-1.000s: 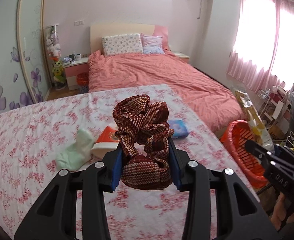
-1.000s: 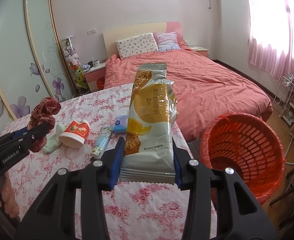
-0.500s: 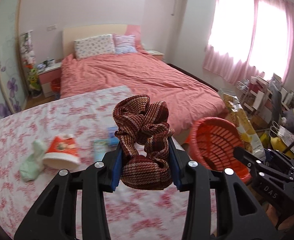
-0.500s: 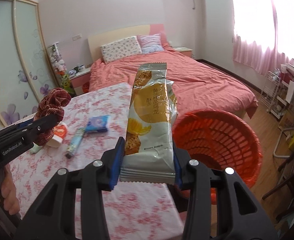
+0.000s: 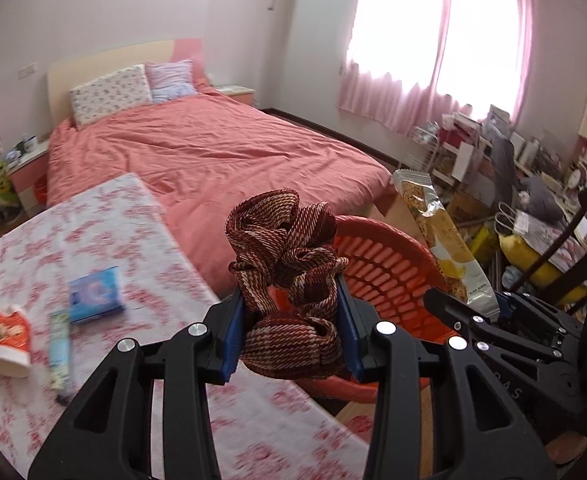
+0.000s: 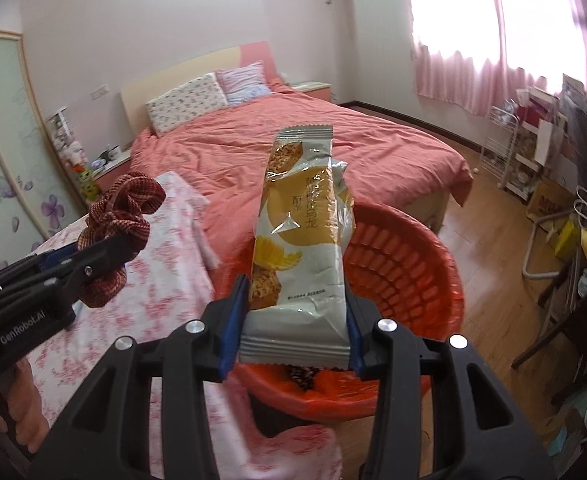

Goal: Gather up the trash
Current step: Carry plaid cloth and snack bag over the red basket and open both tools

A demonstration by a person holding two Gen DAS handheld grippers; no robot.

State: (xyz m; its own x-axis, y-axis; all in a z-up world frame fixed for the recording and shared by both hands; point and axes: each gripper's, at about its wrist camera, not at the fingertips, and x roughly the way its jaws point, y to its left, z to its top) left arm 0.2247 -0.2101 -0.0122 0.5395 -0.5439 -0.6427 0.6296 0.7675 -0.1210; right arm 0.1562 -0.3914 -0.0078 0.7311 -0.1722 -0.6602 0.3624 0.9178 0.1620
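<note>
Left gripper [image 5: 289, 332] jaws hold a bunched red plaid cloth [image 5: 287, 276]; right gripper [image 6: 295, 332] jaws clamp the bottom of a snack wrapper [image 6: 303, 236]. Both hang near the red basket [image 6: 409, 264] off the surface's [image 5: 133, 220] right edge. Risk: the cloth sits over the near rim, so early release likely drops it outside; the light, tall wrapper may flutter or catch the rim.
</note>
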